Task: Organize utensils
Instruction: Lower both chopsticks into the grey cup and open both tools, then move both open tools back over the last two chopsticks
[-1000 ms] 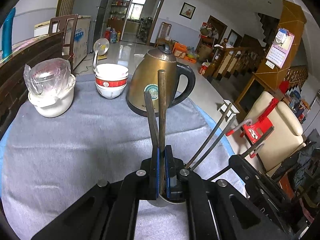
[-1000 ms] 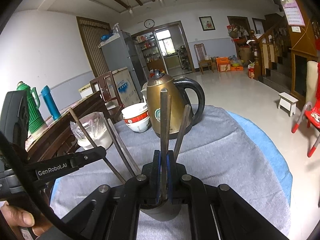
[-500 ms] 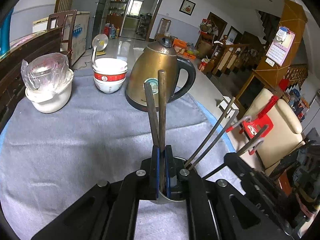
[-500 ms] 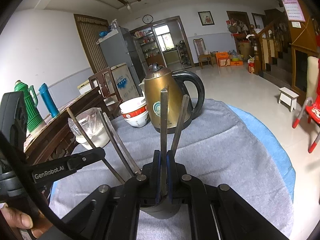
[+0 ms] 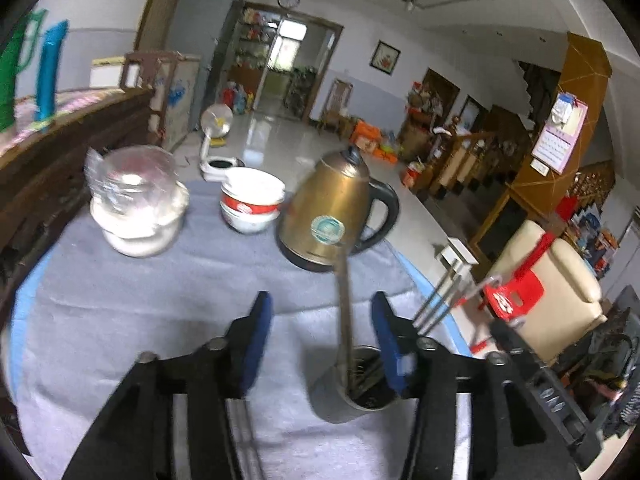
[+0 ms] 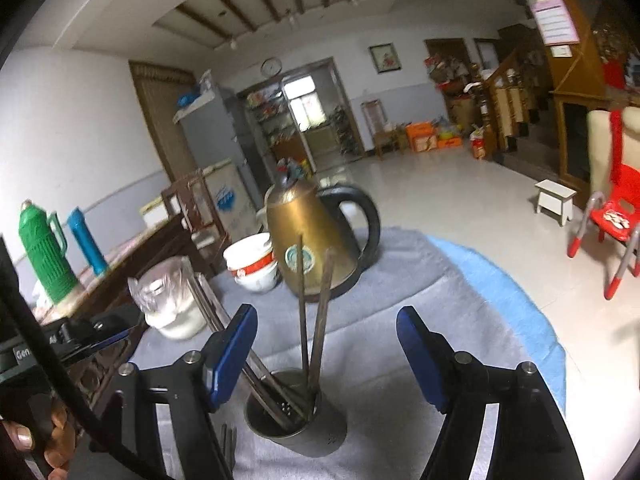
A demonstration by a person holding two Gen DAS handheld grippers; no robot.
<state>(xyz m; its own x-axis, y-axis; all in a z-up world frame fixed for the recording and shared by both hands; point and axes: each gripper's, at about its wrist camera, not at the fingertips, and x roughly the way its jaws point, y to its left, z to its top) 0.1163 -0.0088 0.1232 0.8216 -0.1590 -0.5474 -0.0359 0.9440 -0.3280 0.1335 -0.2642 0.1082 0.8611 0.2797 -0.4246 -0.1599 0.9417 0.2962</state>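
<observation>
In the left wrist view, the left hand-held gripper (image 5: 320, 344) is now seen with its blue pads spread wide apart and nothing between them, where half a second ago they were pressed together on a pair of chopsticks. One chopstick (image 5: 344, 312) is seen standing in the metal holder (image 5: 352, 392), low and right of centre on the grey-clothed worktop (image 5: 120, 300), close beside the right pad; the rest are blurred. In the right wrist view, the right hand-held gripper (image 6: 328, 356) has likewise been opened wide, its earlier clamp on a chopstick given up. The chopsticks (image 6: 316, 312) are now left leaning in the holder (image 6: 296, 416) at lower centre, between the open pads but untouched by them. The brass kettle (image 6: 316, 244) and stacked bowls (image 6: 252, 264) are unmoved behind. Both loads are judged delivered; any remaining utensils would have to be fetched next.
</observation>
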